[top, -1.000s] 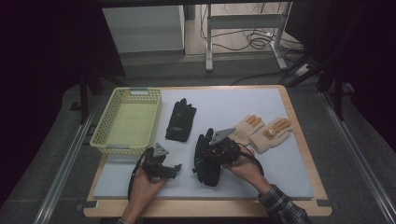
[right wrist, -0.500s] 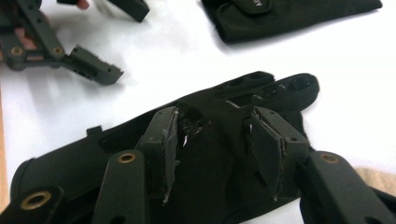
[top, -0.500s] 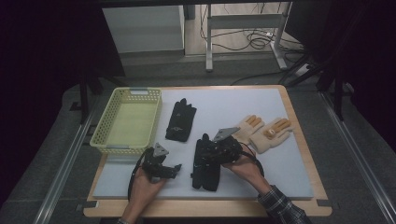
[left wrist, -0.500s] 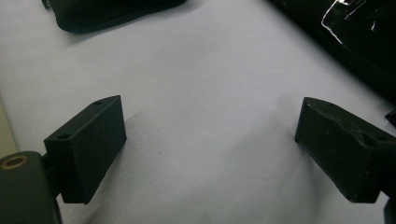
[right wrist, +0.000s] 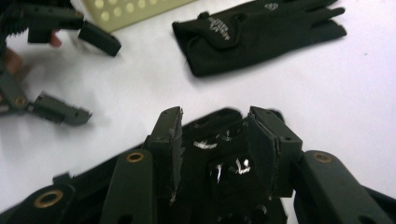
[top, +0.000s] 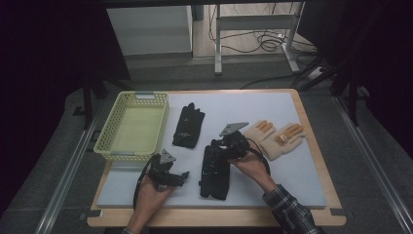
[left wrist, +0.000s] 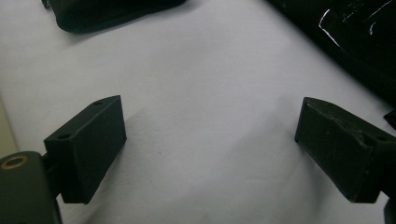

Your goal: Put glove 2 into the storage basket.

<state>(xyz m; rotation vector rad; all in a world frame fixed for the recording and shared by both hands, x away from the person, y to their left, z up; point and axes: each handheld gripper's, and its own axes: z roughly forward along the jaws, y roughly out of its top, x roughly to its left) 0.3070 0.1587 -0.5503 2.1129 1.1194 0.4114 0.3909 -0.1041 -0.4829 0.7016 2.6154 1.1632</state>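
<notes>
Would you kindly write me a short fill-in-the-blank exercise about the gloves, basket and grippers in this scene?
1. The yellow basket holds ____ gloves.
2. The right gripper is closing on a ____ glove.
3. The left gripper has its jaws ____ over the bare mat.
4. The pair of tan gloves lies to the ____ of the right gripper in the high view.

Missing words: no; black; open; right

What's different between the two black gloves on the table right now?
The far black glove lies flat and free beside the yellow basket, with nothing touching it. The near black glove sits closer to the person, and the right gripper has its jaws pinched on the fabric, bunching it up. The far one's white print reads clearly; the near one's is crumpled. Both are black gloves resting on the white mat.
</notes>
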